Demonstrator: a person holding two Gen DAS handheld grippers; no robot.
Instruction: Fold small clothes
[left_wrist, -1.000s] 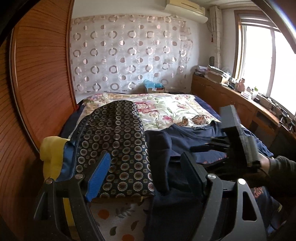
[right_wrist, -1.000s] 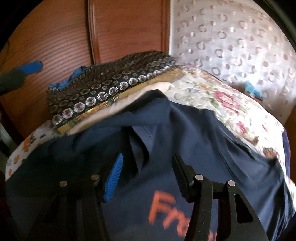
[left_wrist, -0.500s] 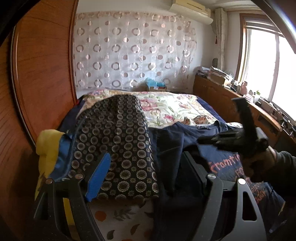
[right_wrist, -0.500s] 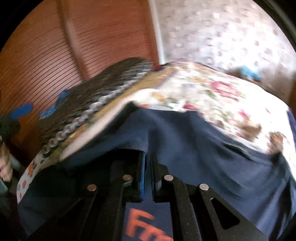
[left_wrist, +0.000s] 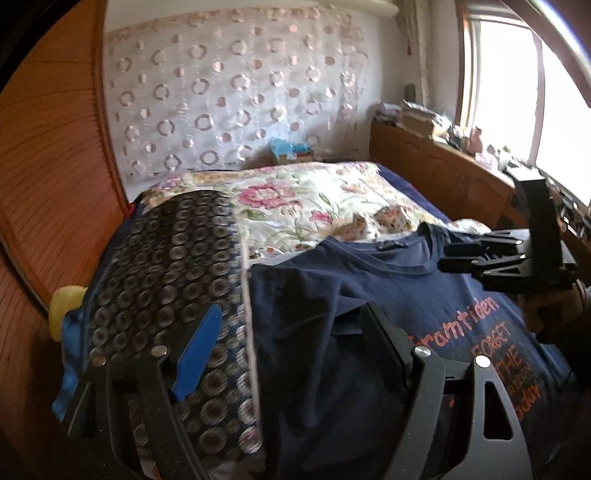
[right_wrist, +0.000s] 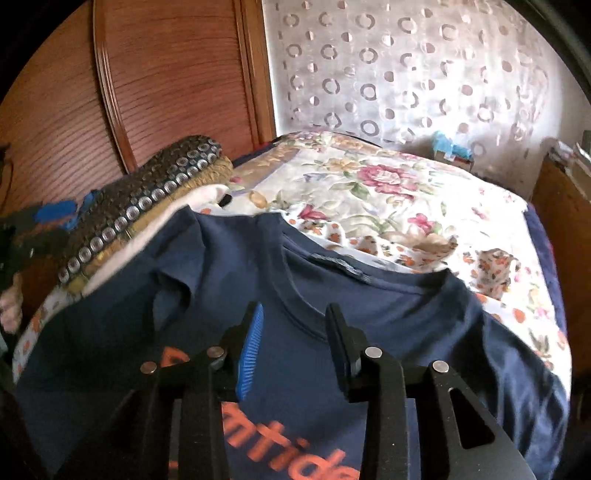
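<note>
Your navy T-shirt (right_wrist: 369, 295) lies flat on the bed (right_wrist: 406, 192), left gripper (left_wrist: 291, 347) jaws apart, right gripper (right_wrist: 295, 343) jaws opening, both empty, so a shallow pinch bunches the folded sleeve (left_wrist: 295, 291).

Soft matt cloth on the navy T-shirt (right_wrist: 388, 306), its orange lettering (left_wrist: 491, 339) flat and slightly cracked-looking. Beside it, the dark circle-patterned cushion (left_wrist: 166, 280) shows a woven, faintly shiny weave, and the floral bedspread (right_wrist: 388, 192) is smooth quilted fabric. Behind, the ribbed wooden panel (right_wrist: 177, 74) gleams with varnish.
</note>
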